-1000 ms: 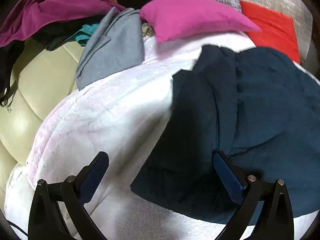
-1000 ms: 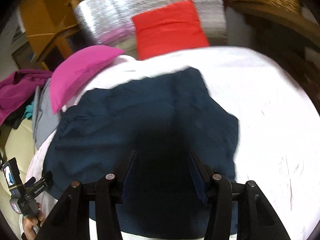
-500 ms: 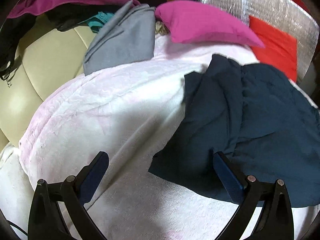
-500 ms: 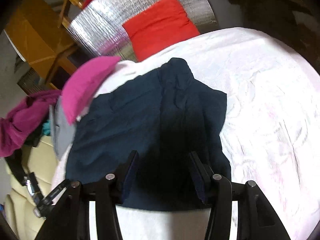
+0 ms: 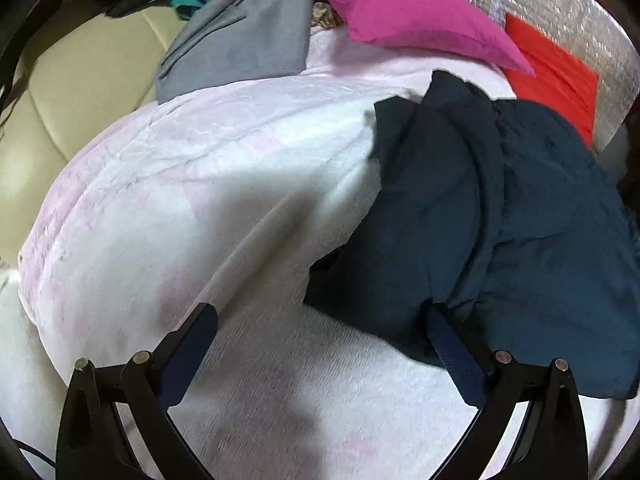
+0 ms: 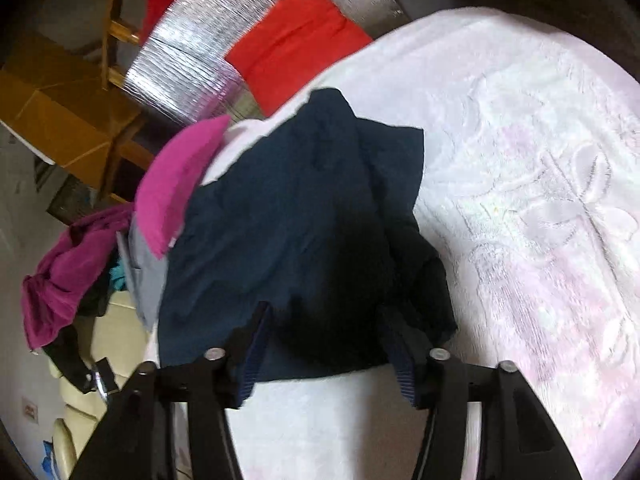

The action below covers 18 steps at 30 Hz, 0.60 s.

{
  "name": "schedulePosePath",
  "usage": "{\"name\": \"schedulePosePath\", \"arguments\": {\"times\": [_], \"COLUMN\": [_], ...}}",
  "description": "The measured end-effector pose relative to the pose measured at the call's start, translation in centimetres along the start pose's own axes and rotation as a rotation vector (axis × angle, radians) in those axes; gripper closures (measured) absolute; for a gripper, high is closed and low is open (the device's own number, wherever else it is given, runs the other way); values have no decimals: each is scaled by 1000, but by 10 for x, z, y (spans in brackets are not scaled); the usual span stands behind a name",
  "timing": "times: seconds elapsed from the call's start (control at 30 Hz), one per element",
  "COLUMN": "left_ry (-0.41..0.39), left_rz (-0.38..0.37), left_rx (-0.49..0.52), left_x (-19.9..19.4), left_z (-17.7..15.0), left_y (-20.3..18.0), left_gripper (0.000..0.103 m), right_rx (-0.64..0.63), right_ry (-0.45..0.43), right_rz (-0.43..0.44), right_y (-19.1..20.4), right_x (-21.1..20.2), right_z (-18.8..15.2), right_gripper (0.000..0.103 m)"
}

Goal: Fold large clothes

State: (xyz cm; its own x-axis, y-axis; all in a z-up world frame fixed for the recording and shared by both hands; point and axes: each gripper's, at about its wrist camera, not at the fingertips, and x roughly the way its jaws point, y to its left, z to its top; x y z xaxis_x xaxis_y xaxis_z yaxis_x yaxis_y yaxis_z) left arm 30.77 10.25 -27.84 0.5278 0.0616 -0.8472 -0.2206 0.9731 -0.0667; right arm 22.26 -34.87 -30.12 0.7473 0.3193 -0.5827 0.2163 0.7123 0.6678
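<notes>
A dark navy garment (image 5: 512,216) lies bunched and partly folded over itself on the white and pink bedspread (image 5: 208,184). In the left wrist view my left gripper (image 5: 320,328) is open wide over bare bedspread. Its right finger (image 5: 452,348) sits at the garment's near left edge, and nothing is between the pads. In the right wrist view the navy garment (image 6: 288,216) fills the middle. My right gripper (image 6: 328,340) hangs over its near hem. Its jaws are opening, with dark cloth lying between the fingers, and the pads do not press on it.
A magenta pillow (image 5: 412,12) and a red pillow (image 5: 556,72) lie at the head of the bed against a silver foil panel (image 6: 192,56). A grey garment (image 5: 248,36) and a magenta garment (image 6: 68,268) are heaped on the cream sofa (image 5: 76,92) at the left. Wooden furniture (image 6: 68,116) stands behind.
The navy garment has gone from spread flat to narrower and bunched. My left gripper has slid left off it onto bare bedspread. The right gripper has rolled, and its fingers stand slightly wider.
</notes>
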Motion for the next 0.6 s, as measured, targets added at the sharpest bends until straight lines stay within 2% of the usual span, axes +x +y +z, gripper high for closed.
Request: {"name": "schedulePosePath", "arguments": {"times": [0.07,0.13,0.2,0.27,0.4,0.5,0.6], "left_ry": [-15,-6,35,110,196,193,175], "left_rz": [-57,-144,-234,-324,-425,-485,-498], "left_rx": [-25,-48,-76,-114,-188,-253,-312], "left_x": [-11,-20,-19,-8,8,15,21], "left_z": [-6,-13,-19,-20,-21,-15,-8], "left_y": [6,12,15,16,17,20,23], "left_gripper": [0,0,0,0,0,0,0], "right_rx": [3,26,56,95,202,258,303], "right_ry": [2,29,56,78,113,91,49], "right_rz": [41,82,116,137,148,160,191], "right_y": [2,3,0,-4,-18,-26,-31], "right_x": [-8,-7,-1,12,38,50,59], "right_z": [-9,-24,-34,-40,-46,-42,-34], "right_gripper": [35,33,33,30,29,28,28]}}
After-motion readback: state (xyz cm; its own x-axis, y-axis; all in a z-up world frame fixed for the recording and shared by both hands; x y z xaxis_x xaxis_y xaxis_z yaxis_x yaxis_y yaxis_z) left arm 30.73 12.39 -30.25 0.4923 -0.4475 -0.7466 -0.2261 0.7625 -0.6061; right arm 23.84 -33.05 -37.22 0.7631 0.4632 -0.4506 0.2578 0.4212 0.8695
